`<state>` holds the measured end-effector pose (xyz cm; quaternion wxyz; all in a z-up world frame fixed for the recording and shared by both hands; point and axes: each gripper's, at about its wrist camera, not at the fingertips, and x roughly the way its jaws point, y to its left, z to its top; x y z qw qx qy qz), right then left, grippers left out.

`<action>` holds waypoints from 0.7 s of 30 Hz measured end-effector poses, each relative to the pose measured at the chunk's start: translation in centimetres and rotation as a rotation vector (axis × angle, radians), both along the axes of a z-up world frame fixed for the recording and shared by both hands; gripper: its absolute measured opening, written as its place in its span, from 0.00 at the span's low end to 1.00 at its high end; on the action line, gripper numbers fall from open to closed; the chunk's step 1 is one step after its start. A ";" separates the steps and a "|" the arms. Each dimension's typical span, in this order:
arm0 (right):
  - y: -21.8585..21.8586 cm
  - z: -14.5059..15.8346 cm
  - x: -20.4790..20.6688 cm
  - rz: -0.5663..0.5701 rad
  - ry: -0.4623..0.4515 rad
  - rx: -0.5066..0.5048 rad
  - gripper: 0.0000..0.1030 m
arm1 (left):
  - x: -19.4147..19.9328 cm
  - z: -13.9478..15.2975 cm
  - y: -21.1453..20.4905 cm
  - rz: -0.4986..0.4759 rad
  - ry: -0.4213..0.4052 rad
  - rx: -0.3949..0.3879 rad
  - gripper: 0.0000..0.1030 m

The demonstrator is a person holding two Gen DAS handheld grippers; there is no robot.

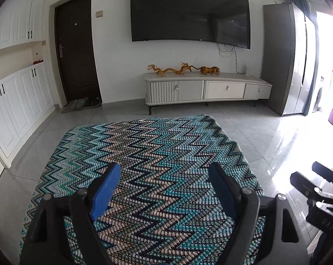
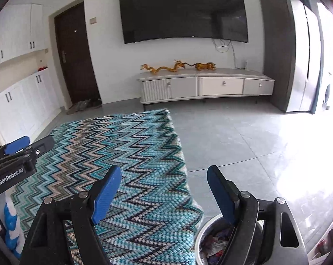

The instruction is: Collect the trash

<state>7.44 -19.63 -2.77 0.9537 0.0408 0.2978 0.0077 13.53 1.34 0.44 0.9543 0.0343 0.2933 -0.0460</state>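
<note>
My left gripper (image 1: 164,177) is open and empty, held above a blue zigzag rug (image 1: 144,145). My right gripper (image 2: 164,180) is open and empty over the rug's right edge (image 2: 179,154). A white trash bin (image 2: 205,231) stands on the floor just below the right gripper, with crumpled wrappers and paper (image 2: 215,243) inside. The left gripper shows at the left edge of the right wrist view (image 2: 25,143), and the right gripper at the right edge of the left wrist view (image 1: 316,176). No loose trash shows on the rug.
A white TV cabinet (image 1: 206,88) with golden figurines (image 1: 182,68) stands at the far wall under a large TV (image 1: 188,11). White cupboards (image 1: 16,101) line the left, a dark door (image 1: 75,48) behind. A grey fridge (image 1: 286,59) stands right. Grey floor tiles (image 2: 244,137) surround the rug.
</note>
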 end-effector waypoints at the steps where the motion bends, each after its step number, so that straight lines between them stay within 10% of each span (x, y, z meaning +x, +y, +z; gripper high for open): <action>1: -0.1 -0.1 0.1 -0.008 -0.002 -0.003 0.76 | 0.1 -0.2 -0.1 -0.007 0.002 0.002 0.79; 21: -1.7 -0.5 -0.1 -0.071 -0.034 -0.010 0.79 | -0.1 -0.5 -1.3 -0.019 -0.033 -0.002 0.98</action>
